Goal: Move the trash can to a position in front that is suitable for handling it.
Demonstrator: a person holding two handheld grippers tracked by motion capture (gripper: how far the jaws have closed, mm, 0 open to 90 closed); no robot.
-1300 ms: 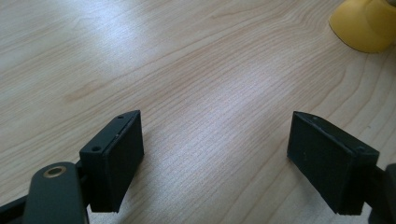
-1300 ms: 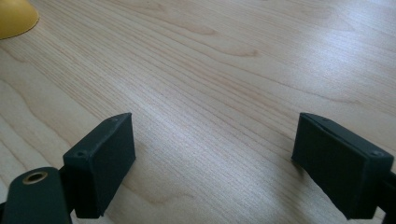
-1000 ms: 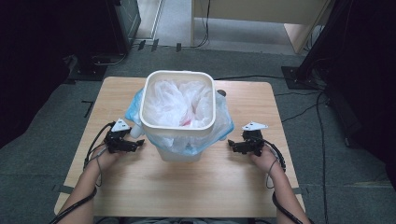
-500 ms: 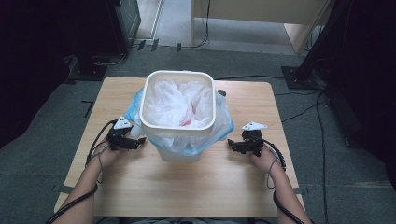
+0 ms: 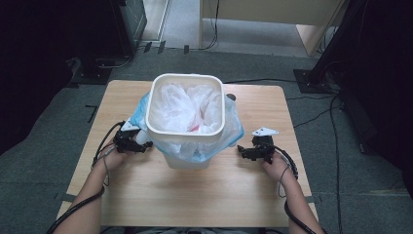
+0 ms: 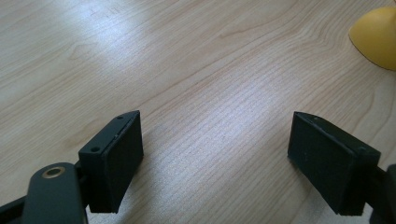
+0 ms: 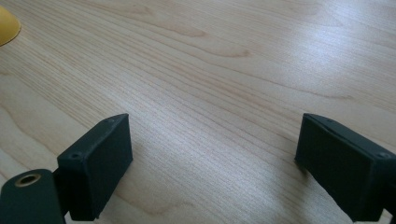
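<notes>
Ahead of my left gripper (image 6: 215,154) a yellow thing (image 6: 377,36) is cut off by the edge. Near my right gripper (image 7: 212,163), another yellow patch (image 7: 7,25), perhaps the same.

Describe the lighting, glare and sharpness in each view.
High view: soft and slightly blurred, table evenly lit, surrounding floor dark, white bin bright. Left gripper view: pale glare on the wood at upper left, grain sharp, a yellow object at the right edge. Right gripper view: glare at upper right, near jaws of the hand-held gripper slightly soft.
</notes>
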